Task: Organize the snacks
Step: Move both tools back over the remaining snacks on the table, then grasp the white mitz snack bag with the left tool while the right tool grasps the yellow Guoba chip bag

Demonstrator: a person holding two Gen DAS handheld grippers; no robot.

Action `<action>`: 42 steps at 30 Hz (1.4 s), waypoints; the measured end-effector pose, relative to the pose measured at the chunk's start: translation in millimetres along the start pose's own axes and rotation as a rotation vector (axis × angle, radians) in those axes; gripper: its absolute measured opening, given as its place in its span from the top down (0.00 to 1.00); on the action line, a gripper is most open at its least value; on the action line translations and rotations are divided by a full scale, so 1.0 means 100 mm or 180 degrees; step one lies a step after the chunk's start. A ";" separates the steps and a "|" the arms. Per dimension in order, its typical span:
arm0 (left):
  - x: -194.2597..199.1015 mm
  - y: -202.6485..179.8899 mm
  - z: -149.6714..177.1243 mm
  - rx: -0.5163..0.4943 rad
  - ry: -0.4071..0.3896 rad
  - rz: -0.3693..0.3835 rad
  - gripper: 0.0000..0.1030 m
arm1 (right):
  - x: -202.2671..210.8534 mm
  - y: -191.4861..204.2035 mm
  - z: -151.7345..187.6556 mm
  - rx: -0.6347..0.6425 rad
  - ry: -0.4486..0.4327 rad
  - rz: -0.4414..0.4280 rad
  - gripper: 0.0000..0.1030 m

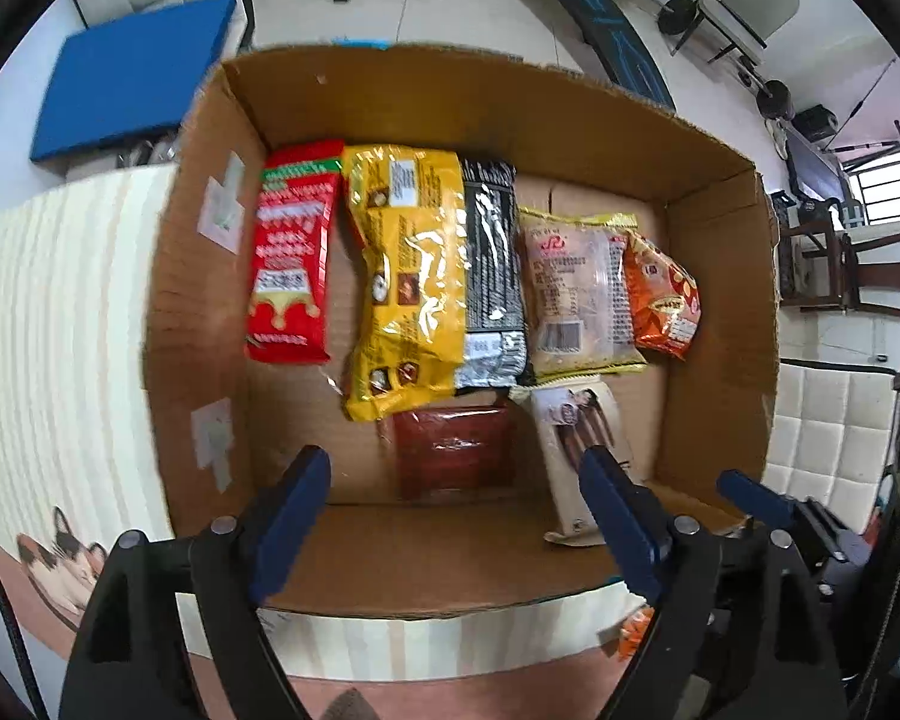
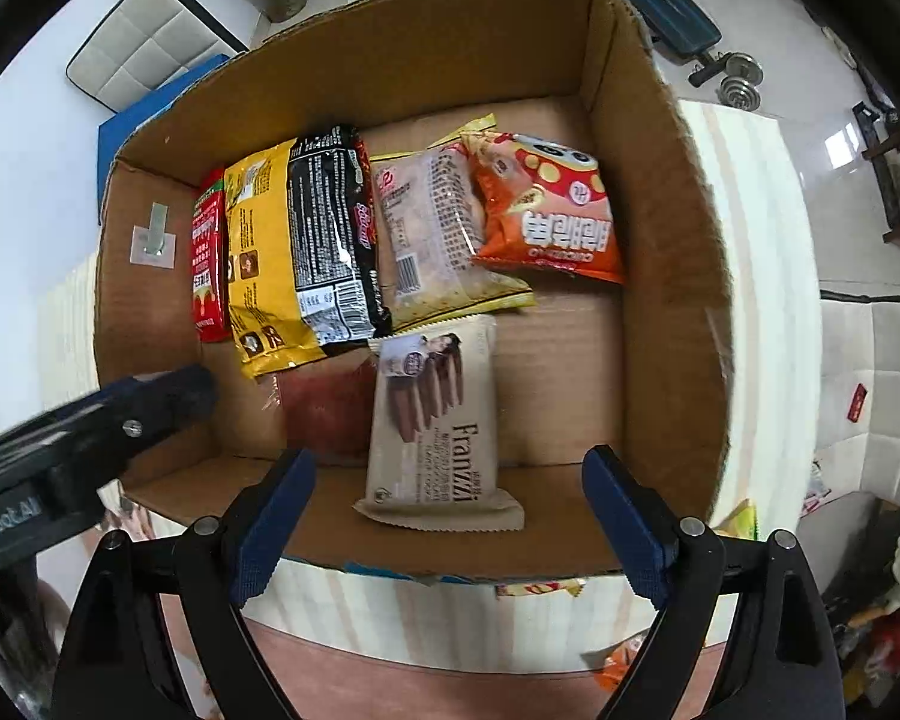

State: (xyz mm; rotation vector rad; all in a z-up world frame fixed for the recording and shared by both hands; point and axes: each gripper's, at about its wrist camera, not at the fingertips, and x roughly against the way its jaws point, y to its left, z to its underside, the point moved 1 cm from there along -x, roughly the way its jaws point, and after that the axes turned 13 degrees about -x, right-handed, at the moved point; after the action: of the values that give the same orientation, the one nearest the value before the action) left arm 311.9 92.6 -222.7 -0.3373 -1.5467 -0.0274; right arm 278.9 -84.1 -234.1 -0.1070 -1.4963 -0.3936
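An open cardboard box [image 1: 510, 102] [image 2: 660, 240] holds several snack packs: a red pack [image 1: 291, 252], a yellow bag [image 1: 408, 282], a black pack [image 1: 492, 276], a pale bread pack [image 1: 576, 288], an orange bag [image 2: 546, 210], a dark red pack [image 1: 450, 450] and a beige Franzzi wafer pack [image 2: 435, 426]. My left gripper [image 1: 456, 516] is open and empty above the box's near edge. My right gripper [image 2: 447, 510] is open and empty just over the wafer pack's near end. The left gripper also shows in the right wrist view [image 2: 150, 396].
The box sits on a striped cream table [image 1: 60, 312]. More snack wrappers [image 2: 540, 588] lie outside by the box's near wall. A blue pad [image 1: 132, 72], chairs and gym gear stand beyond.
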 end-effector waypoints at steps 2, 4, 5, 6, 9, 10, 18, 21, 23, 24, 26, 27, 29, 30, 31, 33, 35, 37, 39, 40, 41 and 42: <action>0.08 -0.01 0.04 -0.0031 -0.0107 -0.0061 0.16 | 0.08 0.02 0.06 0.0103 -0.0160 0.0077 0.08; 0.19 -0.02 0.10 -0.0057 -0.0269 -0.0151 0.16 | 0.17 0.03 0.14 0.0180 -0.0301 0.0132 0.08; 0.23 -0.03 0.14 -0.0076 -0.0324 -0.0182 0.16 | 0.21 0.04 0.17 0.0206 -0.0354 0.0140 0.07; 0.29 -0.04 0.18 -0.0095 -0.0389 -0.0205 0.16 | 0.25 0.05 0.22 0.0233 -0.0438 0.0148 0.07; 0.42 -0.08 0.34 -0.0141 -0.0544 -0.0317 0.16 | 0.39 0.05 0.36 0.0282 -0.0621 0.0141 0.06; 0.46 -0.09 0.40 -0.0151 -0.0587 -0.0341 0.16 | 0.43 0.05 0.39 0.0289 -0.0670 0.0141 0.06; 0.76 -0.18 0.88 -0.0189 -0.1022 -0.0592 0.16 | 0.75 0.00 0.81 0.0316 -0.1061 0.0074 0.06; 0.85 -0.21 1.03 -0.0185 -0.1099 -0.0622 0.16 | 0.84 0.00 0.97 0.0341 -0.1143 0.0056 0.06; 0.91 -0.22 1.12 -0.0167 -0.1162 -0.0630 0.16 | 0.88 -0.01 1.05 0.0336 -0.1155 0.0010 0.06; 0.93 -0.22 1.17 -0.0158 -0.1181 -0.0642 0.16 | 0.90 -0.04 1.09 0.0306 -0.1142 -0.0029 0.06; 0.97 -0.21 1.27 -0.0129 -0.1223 -0.0679 0.16 | 0.89 -0.11 1.12 0.0221 -0.1095 -0.0105 0.06; 0.97 -0.19 1.30 -0.0112 -0.1231 -0.0685 0.16 | 0.86 -0.18 1.14 0.0144 -0.1029 -0.0155 0.06; 0.93 -0.13 1.39 -0.0034 -0.1213 -0.0705 0.16 | 0.75 -0.29 1.14 0.0016 -0.0908 -0.0176 0.06; 0.89 -0.08 1.44 0.0012 -0.1186 -0.0709 0.16 | 0.66 -0.37 1.14 -0.0087 -0.0824 -0.0177 0.06; 0.83 -0.04 1.48 0.0059 -0.1147 -0.0710 0.16 | 0.54 -0.47 1.12 -0.0219 -0.0704 -0.0197 0.06; 0.66 0.09 1.57 0.0198 -0.1027 -0.0718 0.16 | 0.27 -0.70 1.10 -0.0548 -0.0455 -0.0309 0.06; 0.47 0.23 1.66 0.0345 -0.0887 -0.0657 0.16 | 0.05 -0.87 1.08 -0.0843 -0.0288 -0.0413 0.06; 0.26 0.37 1.75 0.0530 -0.0724 -0.0579 0.16 | -0.22 -1.04 1.05 -0.1186 -0.0123 -0.0569 0.06; 0.13 0.49 1.84 0.0667 -0.0635 -0.0544 0.16 | -0.43 -1.14 1.02 -0.1440 -0.0033 -0.0704 0.06; 0.07 0.54 1.88 0.0735 -0.0594 -0.0547 0.16 | -0.53 -1.19 1.00 -0.1583 -0.0013 -0.0786 0.06; 0.01 0.61 1.92 0.0801 -0.0555 -0.0545 0.16 | -0.64 -1.23 0.98 -0.1719 0.0015 -0.0837 0.06; -0.04 0.66 1.95 0.0859 -0.0523 -0.0552 0.16 | -0.71 -1.25 0.97 -0.1808 0.0033 -0.0850 0.07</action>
State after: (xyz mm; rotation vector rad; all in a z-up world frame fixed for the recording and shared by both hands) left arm 137.0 199.4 -241.5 0.0093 -1.7148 0.0746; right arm 145.0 -157.4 -316.9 -0.3546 -1.3549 -1.0280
